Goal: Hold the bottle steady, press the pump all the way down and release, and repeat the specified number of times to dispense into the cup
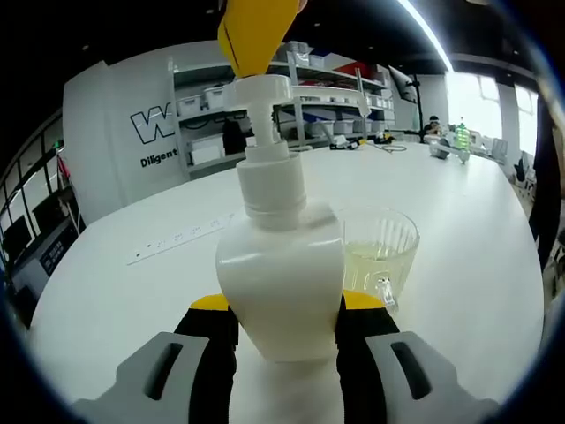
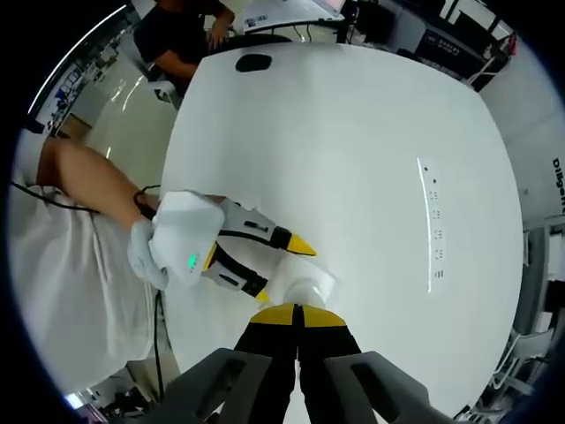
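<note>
A white pump bottle stands upright on the white table. My left gripper is shut on its body, one yellow-tipped jaw on each side. The pump head is up, and the yellow tip of my right gripper rests on top of it. Just right of the bottle, a clear ribbed glass cup holds some pale liquid under the spout side. Looking down in the right gripper view, my right gripper has its jaws shut together over the bottle's top, with the left gripper clamping from the left.
A white power strip lies on the table beyond the bottle. Shelving with bins stands at the back, and a green bottle at the far right. A person's arm holds the left gripper. A black object lies far off.
</note>
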Action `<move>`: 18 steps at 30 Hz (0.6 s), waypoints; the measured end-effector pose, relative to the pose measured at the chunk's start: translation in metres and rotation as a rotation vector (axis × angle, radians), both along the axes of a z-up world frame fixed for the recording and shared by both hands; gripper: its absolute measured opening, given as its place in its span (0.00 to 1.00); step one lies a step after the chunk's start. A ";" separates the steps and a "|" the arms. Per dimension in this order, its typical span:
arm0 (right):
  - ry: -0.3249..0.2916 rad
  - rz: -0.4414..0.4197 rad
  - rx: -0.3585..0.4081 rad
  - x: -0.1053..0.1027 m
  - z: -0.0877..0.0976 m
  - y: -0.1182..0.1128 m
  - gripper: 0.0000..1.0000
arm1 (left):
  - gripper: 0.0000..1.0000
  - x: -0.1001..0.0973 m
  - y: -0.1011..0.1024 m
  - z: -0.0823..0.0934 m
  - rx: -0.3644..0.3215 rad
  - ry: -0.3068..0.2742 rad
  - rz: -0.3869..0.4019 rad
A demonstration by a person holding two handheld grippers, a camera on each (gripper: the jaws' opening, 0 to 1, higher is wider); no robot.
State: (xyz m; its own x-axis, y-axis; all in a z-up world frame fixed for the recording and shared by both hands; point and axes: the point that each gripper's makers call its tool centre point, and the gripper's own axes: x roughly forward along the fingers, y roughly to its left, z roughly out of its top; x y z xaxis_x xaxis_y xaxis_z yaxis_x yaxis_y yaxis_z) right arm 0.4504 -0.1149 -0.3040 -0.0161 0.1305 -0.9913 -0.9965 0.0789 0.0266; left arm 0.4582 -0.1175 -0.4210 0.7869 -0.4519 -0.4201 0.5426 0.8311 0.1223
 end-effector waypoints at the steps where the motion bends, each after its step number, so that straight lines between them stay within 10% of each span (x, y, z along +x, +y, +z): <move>1: -0.001 0.005 0.000 0.000 0.000 0.000 0.00 | 0.41 0.000 0.000 0.000 -0.002 0.001 0.000; 18: -0.005 0.005 -0.026 -0.004 -0.003 0.000 0.00 | 0.41 0.000 0.000 -0.001 0.004 0.002 0.001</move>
State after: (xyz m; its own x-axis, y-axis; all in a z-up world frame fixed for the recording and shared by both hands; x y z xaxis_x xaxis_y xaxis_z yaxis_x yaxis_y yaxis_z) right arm 0.4464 -0.1151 -0.3071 -0.0121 0.1050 -0.9944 -0.9970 0.0748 0.0201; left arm 0.4580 -0.1178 -0.4219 0.7863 -0.4495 -0.4238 0.5422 0.8310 0.1245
